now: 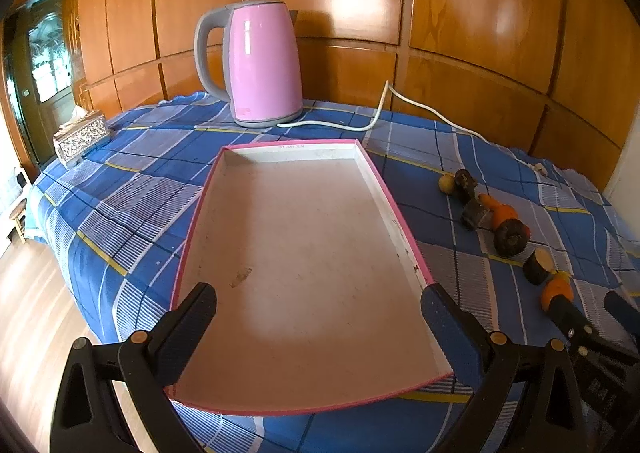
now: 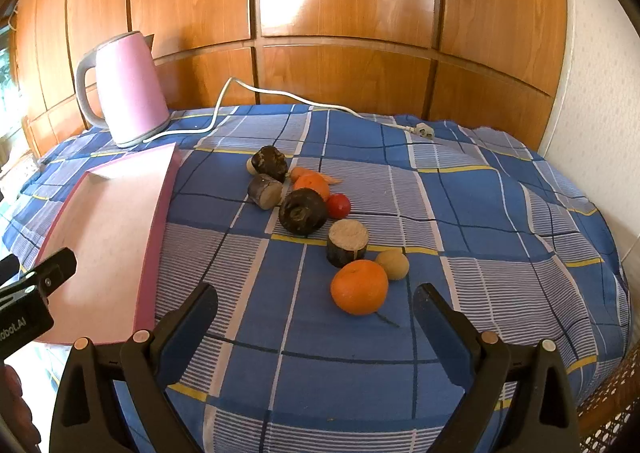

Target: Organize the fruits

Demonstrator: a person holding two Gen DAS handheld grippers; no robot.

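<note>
A pink-rimmed shallow tray lies on the blue checked cloth and holds nothing; it also shows at the left of the right wrist view. My left gripper is open over the tray's near end. To the tray's right lies a cluster of produce: a near orange, a small tan fruit, dark cut pieces, a dark round one, a red tomato, a far orange. My right gripper is open, just short of the near orange.
A pink electric kettle stands at the back of the table, its white cord trailing right to a plug. A silver tissue box sits at far left. Wood panelling is behind; the table's front edge is close.
</note>
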